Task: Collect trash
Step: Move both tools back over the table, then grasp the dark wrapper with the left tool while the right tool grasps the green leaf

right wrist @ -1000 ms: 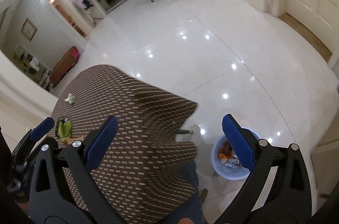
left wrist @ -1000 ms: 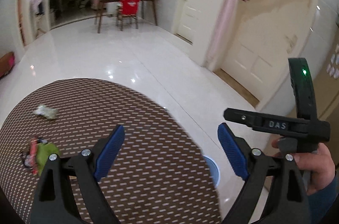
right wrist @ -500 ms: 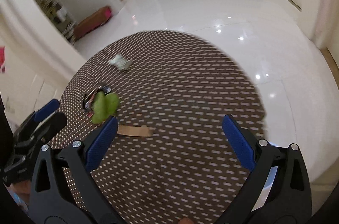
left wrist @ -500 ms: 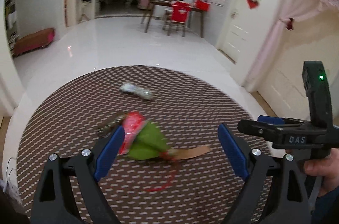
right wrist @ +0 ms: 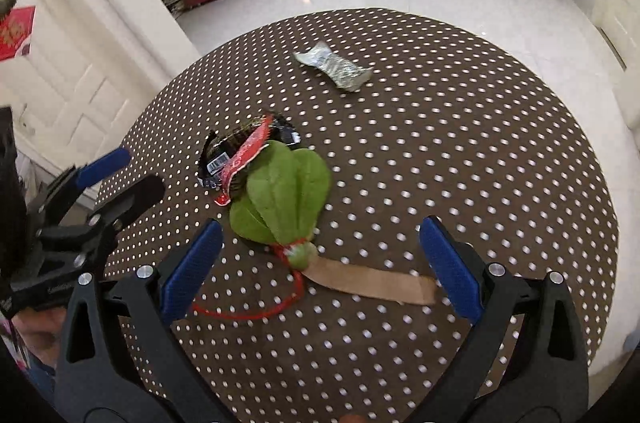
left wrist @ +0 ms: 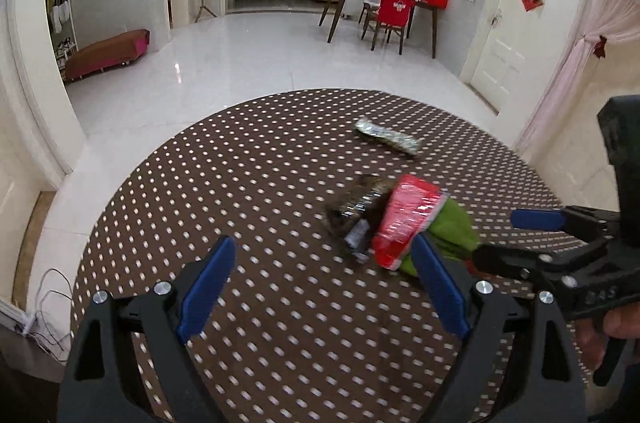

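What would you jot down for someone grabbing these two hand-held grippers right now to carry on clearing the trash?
Left gripper: open, empty, above the dotted table.
Right gripper: open, empty, over the green leaf bundle and brown paper strip.
Also lying on the table: red wrapper on a dark wrapper, beside the leaves; silver wrapper farther off, alone.
Done: nothing picked up here.
Left: every piece. No bin in view.

No legible text; only a barcode on the black wrapper (right wrist: 218, 163) (digits unreadable)
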Tool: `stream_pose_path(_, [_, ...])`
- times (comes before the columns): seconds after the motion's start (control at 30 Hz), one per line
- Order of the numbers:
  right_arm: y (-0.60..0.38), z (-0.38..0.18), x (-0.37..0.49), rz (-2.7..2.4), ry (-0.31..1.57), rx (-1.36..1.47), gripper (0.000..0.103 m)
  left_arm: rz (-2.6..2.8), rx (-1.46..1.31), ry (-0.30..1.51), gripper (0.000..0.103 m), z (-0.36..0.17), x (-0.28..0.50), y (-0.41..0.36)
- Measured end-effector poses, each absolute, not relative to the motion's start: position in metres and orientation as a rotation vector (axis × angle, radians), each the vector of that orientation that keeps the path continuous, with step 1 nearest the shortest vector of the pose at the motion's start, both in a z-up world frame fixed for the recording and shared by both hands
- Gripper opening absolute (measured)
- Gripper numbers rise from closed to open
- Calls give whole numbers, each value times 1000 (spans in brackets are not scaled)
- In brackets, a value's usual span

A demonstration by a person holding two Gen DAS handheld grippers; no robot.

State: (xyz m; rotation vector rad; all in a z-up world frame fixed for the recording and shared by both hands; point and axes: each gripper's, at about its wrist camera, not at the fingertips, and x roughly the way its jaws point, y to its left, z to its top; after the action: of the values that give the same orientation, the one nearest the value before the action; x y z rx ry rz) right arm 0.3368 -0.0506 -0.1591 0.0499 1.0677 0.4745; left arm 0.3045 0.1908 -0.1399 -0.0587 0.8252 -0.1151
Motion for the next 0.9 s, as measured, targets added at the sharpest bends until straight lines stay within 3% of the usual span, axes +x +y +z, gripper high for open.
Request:
stream_pose_path(0.43, [-15, -175, 361, 487, 1060, -26, 95, -182, 165, 897, 85, -172, 375, 171])
stream_pose_path(0.53, [-5, -180, 362, 488, 1051, -60, 78, -242, 119, 922, 65, -176, 386, 171])
stream_pose_path(0.6, [1, -183, 362, 487, 1034, -93, 66, -262, 135, 917, 41, -174, 387, 165])
stream_pose_path(0.63, [2, -182, 362, 501, 1032, -92, 46, -263, 149, 915, 39, -174, 387, 162])
stream_pose_path(0.67, [1, -182, 362, 536, 1037, -65, 33, -268, 153, 917, 36, -174, 387, 159])
stream_pose_path(0.77, [-4, -182, 362, 553, 1038, -30, 22, -279, 105, 928, 29, -174, 387, 159])
stream_pose_path(0.9, [-21, -180, 358, 536, 1033, 15, 20, -265, 56, 934, 26, -175, 381, 166])
